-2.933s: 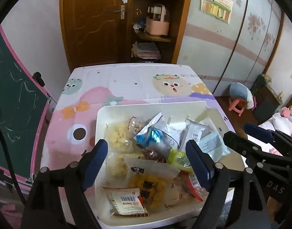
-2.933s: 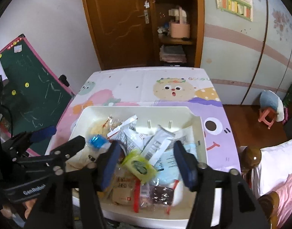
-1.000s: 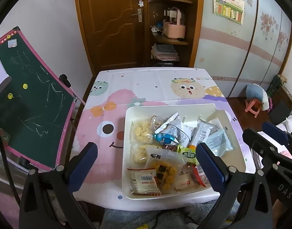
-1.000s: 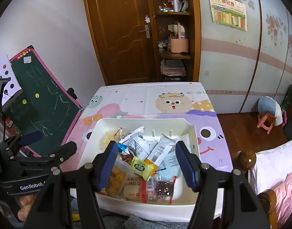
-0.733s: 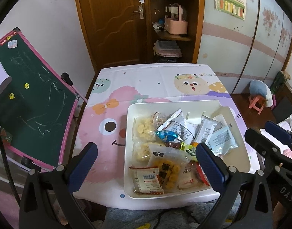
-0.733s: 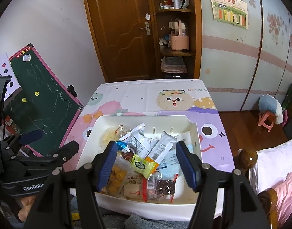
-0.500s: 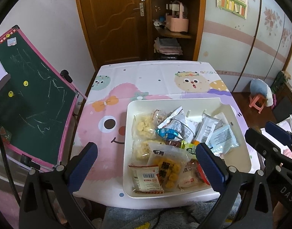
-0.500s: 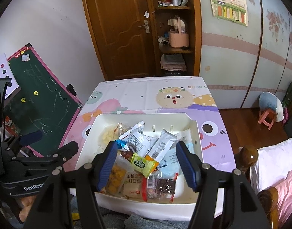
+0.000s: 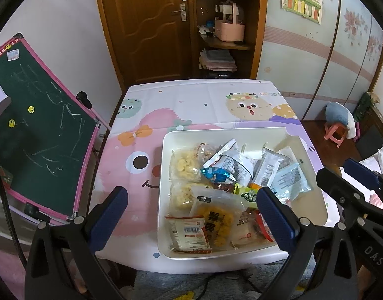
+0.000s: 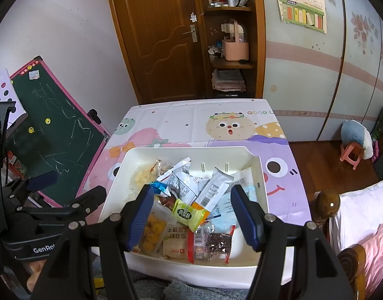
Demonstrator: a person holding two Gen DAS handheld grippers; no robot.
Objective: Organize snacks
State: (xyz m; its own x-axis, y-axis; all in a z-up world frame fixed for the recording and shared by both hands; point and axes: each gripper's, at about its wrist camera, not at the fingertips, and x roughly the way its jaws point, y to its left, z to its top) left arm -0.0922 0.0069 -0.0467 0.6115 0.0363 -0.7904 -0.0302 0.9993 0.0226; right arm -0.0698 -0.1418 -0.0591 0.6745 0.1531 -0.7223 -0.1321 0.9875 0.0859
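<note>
A white tray (image 9: 166, 147) (image 10: 262, 175) sits on the near right part of the cartoon tablecloth, filled with several snack packets. Among them are a yellow-green packet (image 10: 185, 213), a blue foil candy (image 9: 214, 173), an orange puff bag (image 9: 217, 221) and a white barcode packet (image 9: 187, 232). My left gripper (image 9: 191, 215) is open and empty, held above the table's near edge. My right gripper (image 10: 195, 215) is open and empty, held above the tray's near half. Each gripper shows at the edge of the other's view.
The tablecloth-covered table (image 9: 191, 105) reaches back to a wooden door (image 10: 161, 37) and shelves (image 10: 231, 65). A green chalkboard (image 9: 36, 145) leans at the left. A bed post (image 10: 327, 205) and bedding are at the right, a pink stool (image 10: 351, 155) on the floor.
Both grippers have pulled up and back from the tray since 2.9 s ago, and the left one opened wider. Over the last second the views barely shift.
</note>
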